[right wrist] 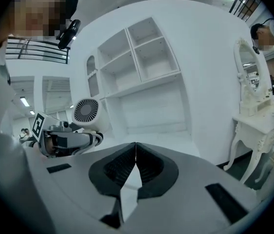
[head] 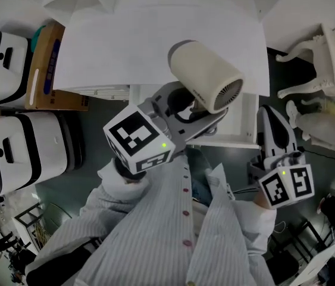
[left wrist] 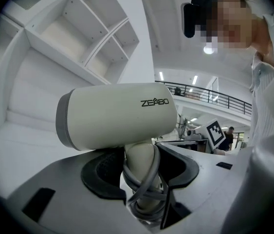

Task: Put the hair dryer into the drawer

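Pale striped shirt [head: 155, 237] with red buttons [head: 186, 212]; grey left tool [head: 196, 109] and right tool [head: 267, 112] bear black-and-white marker cubes.

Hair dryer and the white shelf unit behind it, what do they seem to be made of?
Hair dryer: likely moulded plastic, matte cream, smooth barrel with printed logo. Shelf unit: probably painted or laminated board, flat matte white panels with peg holes.

The hair dryer [head: 206, 76] is cream and grey; the shirt [head: 155, 231] is finely striped.

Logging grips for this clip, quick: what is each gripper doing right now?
Left gripper: closed on the hair dryer, at its handle.
Right gripper: closed, holding nothing.
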{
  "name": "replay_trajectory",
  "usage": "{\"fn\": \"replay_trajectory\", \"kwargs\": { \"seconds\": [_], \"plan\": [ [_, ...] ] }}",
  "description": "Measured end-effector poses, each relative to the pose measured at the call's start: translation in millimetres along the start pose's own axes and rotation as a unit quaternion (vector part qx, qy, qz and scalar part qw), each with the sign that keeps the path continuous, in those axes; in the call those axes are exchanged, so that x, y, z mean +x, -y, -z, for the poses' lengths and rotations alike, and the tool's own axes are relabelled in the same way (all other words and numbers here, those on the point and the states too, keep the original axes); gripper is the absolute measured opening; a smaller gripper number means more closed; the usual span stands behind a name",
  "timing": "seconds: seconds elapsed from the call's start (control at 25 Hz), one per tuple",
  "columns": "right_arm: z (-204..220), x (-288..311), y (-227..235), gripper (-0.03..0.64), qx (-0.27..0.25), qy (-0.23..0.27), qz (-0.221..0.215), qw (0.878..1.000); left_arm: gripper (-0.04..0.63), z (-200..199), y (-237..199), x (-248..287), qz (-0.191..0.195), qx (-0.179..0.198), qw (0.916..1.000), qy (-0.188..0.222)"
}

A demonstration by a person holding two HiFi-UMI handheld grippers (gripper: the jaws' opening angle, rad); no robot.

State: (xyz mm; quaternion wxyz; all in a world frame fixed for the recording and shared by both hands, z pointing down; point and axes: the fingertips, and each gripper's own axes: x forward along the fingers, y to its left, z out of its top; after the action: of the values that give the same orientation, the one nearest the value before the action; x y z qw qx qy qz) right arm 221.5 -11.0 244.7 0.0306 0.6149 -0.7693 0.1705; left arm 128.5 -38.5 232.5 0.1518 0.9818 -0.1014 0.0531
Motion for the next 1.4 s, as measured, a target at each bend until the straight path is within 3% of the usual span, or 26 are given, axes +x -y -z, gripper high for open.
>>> {"fn": "replay_trajectory", "kwargs": {
  "seconds": [0.4, 0.88, 1.4],
  "plan": [
    [13, 29, 5, 0.012, 0.007, -0.027, -0.048, 0.998, 0.203, 30, -11, 4, -0.033, -0.014, 0.9986, -0.039],
    [25, 36, 1, 0.012, 0.026, -0.037, -0.038, 0.998, 0.204, 62, -25, 2, -0.031, -0.016, 0.9954, -0.089],
    [79, 46, 3, 0.012, 0.055, -0.076, -0.02, 0.995, 0.202, 139, -50, -8, -0.01, -0.017, 0.9842, -0.176]
  ]
}}
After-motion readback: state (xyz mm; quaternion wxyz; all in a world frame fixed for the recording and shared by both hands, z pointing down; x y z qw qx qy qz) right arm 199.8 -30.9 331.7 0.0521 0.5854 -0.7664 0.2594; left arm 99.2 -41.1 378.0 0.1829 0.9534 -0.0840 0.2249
